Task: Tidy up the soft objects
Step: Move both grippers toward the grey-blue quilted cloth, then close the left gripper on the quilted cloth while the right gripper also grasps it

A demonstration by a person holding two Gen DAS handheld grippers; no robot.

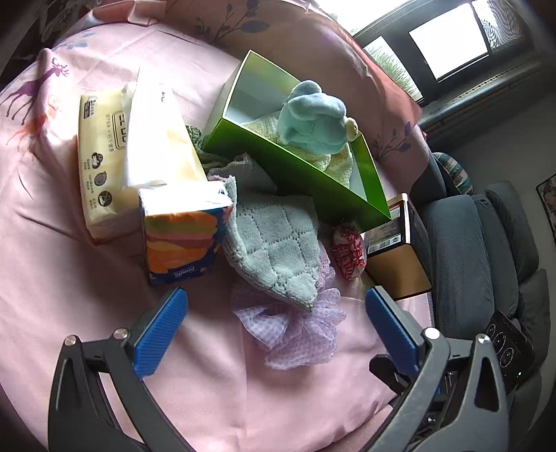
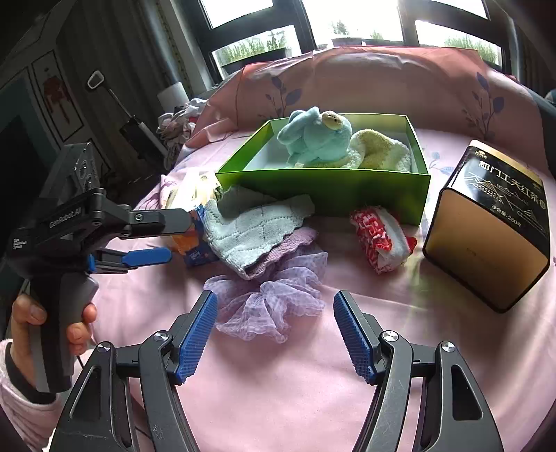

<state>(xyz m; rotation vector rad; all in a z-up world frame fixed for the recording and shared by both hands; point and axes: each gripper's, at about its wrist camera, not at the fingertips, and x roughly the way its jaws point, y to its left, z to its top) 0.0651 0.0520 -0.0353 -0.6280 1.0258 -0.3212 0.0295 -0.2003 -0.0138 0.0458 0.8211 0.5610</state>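
A lilac mesh scrunchie point(image 2: 269, 309) lay crumpled on the pink bedsheet point(image 2: 295, 389), just ahead of the right gripper point(image 2: 274, 333), whose blue-padded jaws stood wide apart with nothing between them. The same frill point(image 1: 295, 333) showed in the left wrist view between and just beyond the spread fingers of the left gripper point(image 1: 274, 323), also released and empty; from the right wrist view that tool point(image 2: 153, 236) hung at the left, its handle gripped by a hand point(image 2: 41, 323) in a pink sleeve. Partly over the scrunchie lay a grey quilted cloth point(image 2: 250, 229), with a mauve knitted edge point(image 2: 295, 243) peeping from under it. To the right of these, apart from them, sat a rolled red-and-white patterned sock point(image 2: 378, 240). Behind the cloths stood an open green box point(image 2: 330, 189), which held a pale blue plush toy point(image 2: 316, 142) resting on a cream fluffy towel point(image 2: 378, 149). A black-and-gold tin point(image 2: 493, 236) stood on the sheet to the right of the box, near the sock. On the left side, a small colourful tissue pack point(image 1: 184, 240) stood upright touching the grey cloth, and behind it a yellow tissue packet point(image 1: 104, 167) lay flat, with another pale wrapped pack point(image 1: 160, 139) leaning across it. A pink pillow with a dark leaf print point(image 2: 399, 80) lay along the far edge of the bed, below the windows point(image 2: 347, 21).
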